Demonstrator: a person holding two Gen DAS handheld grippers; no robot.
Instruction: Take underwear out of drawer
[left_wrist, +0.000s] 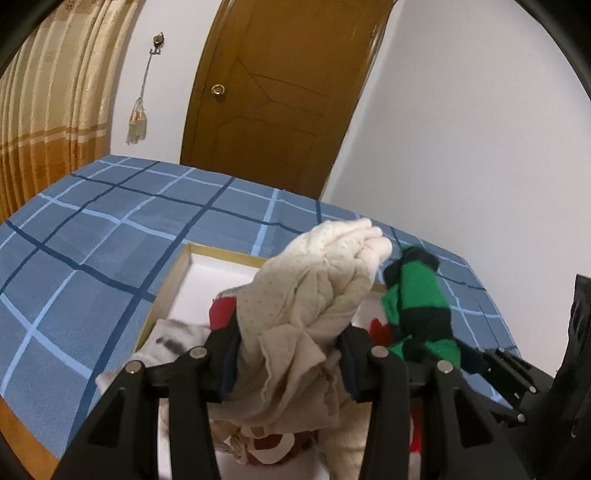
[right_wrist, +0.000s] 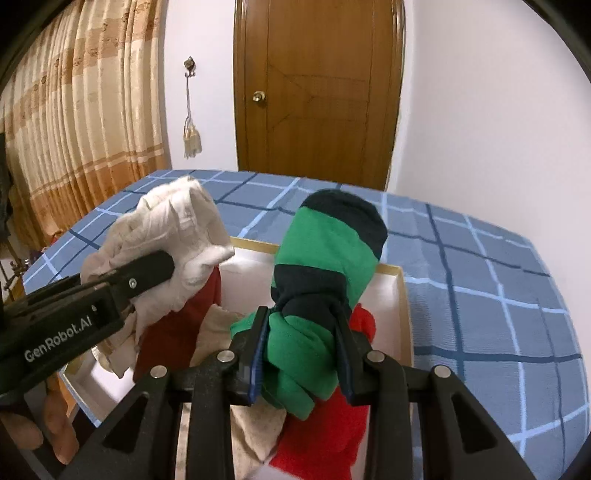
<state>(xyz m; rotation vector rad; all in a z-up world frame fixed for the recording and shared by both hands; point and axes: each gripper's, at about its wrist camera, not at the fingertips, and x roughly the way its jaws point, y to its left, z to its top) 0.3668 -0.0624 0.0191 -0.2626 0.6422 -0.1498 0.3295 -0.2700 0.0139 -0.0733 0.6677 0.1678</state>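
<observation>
My left gripper (left_wrist: 288, 354) is shut on a cream dotted underwear bundle (left_wrist: 314, 280), held up over the drawer (left_wrist: 173, 273). Seen from the right wrist, that cream bundle (right_wrist: 173, 225) sits at the left with the left gripper's finger (right_wrist: 147, 273) pressed on it. My right gripper (right_wrist: 301, 339) is shut on a rolled green and dark navy piece (right_wrist: 325, 258), also lifted above the white-lined drawer (right_wrist: 402, 295). In the left wrist view the green piece (left_wrist: 417, 302) hangs at the right. Red, cream and grey garments (right_wrist: 325, 439) still lie in the drawer below.
The drawer rests on a bed with a blue checked cover (left_wrist: 92, 251). A brown wooden door (right_wrist: 317, 92) and white wall stand behind it. Orange and cream curtains (right_wrist: 74, 122) hang at the left. A hand (right_wrist: 33, 432) shows at the lower left of the right wrist view.
</observation>
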